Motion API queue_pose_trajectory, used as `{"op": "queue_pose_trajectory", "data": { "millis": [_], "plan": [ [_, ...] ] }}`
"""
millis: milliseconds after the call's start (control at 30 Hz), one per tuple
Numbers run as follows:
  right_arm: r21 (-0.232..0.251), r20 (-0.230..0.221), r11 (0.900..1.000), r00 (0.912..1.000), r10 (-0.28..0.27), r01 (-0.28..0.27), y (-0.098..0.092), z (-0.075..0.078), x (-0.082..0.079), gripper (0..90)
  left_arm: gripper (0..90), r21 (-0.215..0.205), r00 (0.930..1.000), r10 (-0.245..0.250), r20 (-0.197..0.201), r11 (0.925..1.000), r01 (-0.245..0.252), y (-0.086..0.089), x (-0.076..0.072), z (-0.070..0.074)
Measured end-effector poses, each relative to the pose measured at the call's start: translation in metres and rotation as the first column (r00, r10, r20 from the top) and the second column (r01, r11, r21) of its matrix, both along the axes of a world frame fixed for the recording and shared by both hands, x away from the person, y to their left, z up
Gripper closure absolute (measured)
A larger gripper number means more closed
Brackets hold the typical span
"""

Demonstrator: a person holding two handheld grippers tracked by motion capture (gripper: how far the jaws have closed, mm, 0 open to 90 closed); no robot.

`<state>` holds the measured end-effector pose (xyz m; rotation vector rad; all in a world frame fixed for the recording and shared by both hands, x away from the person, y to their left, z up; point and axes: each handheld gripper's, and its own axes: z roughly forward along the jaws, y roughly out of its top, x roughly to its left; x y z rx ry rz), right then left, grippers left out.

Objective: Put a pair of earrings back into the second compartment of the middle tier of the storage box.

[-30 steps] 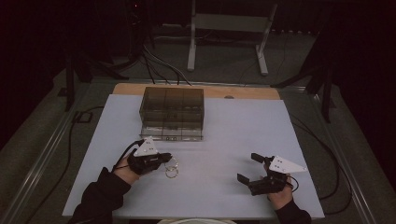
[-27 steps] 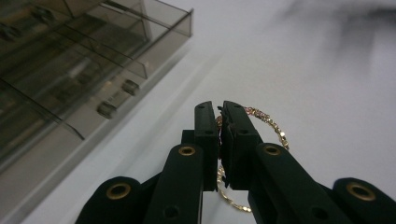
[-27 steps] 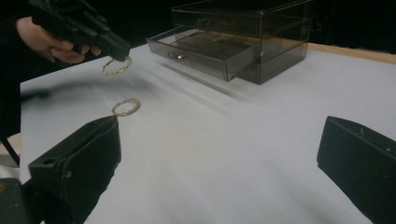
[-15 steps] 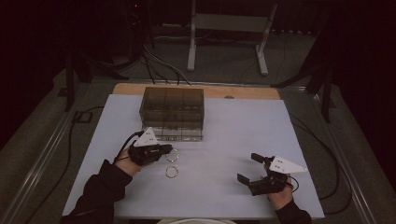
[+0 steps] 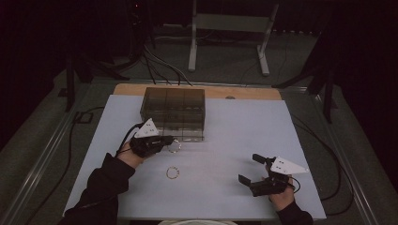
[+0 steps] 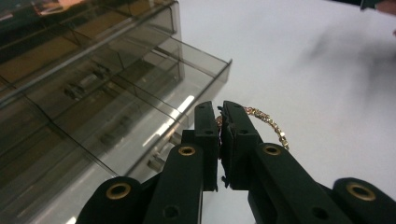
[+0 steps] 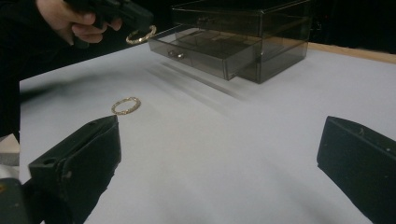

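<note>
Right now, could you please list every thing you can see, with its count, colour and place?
drawer box: one, smoky transparent, far-left part of the table, a lower drawer pulled out.
held bracelet: one, gold, lifted off the table beside the open drawer.
lying bracelet: one, gold, flat on the white sheet near the front middle.
white sheet: one, white, covers the table top.
wooden edge: one, tan, along the table's far side.
metal stand: one, grey, on the floor behind the table.
cables: several, black, on the floor at far left.
left tongs: black, shut on the held bracelet.
right tongs: black, open, low over the front right.
</note>
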<state>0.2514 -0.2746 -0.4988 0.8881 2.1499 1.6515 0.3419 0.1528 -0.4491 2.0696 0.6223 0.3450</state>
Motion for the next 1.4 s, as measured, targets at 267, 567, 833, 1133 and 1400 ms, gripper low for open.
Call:
{"op": "queue_pose_trajectory", "data": {
  "millis": [267,567,833,1133,1400],
  "plan": [
    [-0.003,0.005,1.0,1.0,-0.001,0.001,0.0,0.0,0.0,0.0,86.7,-0.029,0.9993,0.036,0.013,0.999,-0.036,0.002,0.011,0.007],
    [0.001,-0.001,1.0,1.0,-0.001,0.001,0.0,0.0,0.0,0.0,86.8,-0.048,0.9977,0.067,0.01,0.9967,-0.066,-0.003,0.021,0.012],
    [0.0,0.003,1.0,1.0,-0.001,0.001,0.0,0.0,-0.001,0.0,86.7,-0.055,0.9941,0.107,0.016,0.9928,-0.106,-0.006,0.028,0.013],
    [0.0,-0.004,1.0,1.0,-0.001,0.001,-0.001,0.0,0.0,0.0,86.7,-0.057,0.9859,0.167,0.003,0.9843,-0.167,-0.008,0.038,0.011],
    [0.0,-0.005,1.0,1.0,-0.001,0.001,-0.001,0.0,-0.001,0.0,86.7,-0.038,0.972,0.233,-0.027,0.9714,-0.234,-0.011,0.046,-0.001]
  ]
}}
